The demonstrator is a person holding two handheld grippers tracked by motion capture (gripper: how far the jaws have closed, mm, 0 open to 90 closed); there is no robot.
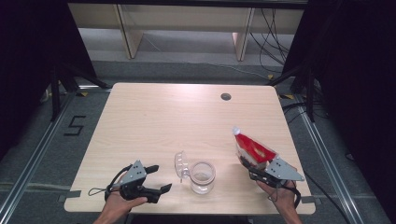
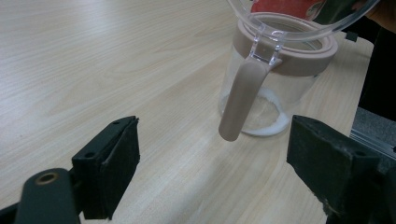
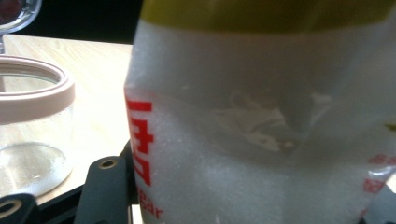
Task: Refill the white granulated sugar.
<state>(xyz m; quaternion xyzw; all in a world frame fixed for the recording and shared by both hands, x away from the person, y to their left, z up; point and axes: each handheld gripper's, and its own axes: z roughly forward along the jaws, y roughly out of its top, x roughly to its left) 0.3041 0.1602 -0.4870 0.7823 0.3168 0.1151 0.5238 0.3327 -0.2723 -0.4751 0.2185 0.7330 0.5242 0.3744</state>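
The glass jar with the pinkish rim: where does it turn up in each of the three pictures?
High view: the glass jar stands at the table's near edge, between the two hands, lid flipped open to its left.
Left gripper view: upper right, beyond the open jaws, its pinkish latch hanging down the front.
Right gripper view: far left, beside the sugar bag held in the jaws.
Shared landmark: the light wooden table.

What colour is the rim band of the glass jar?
The rim band of the glass jar is a muted pinkish beige, seen best in the left gripper view.
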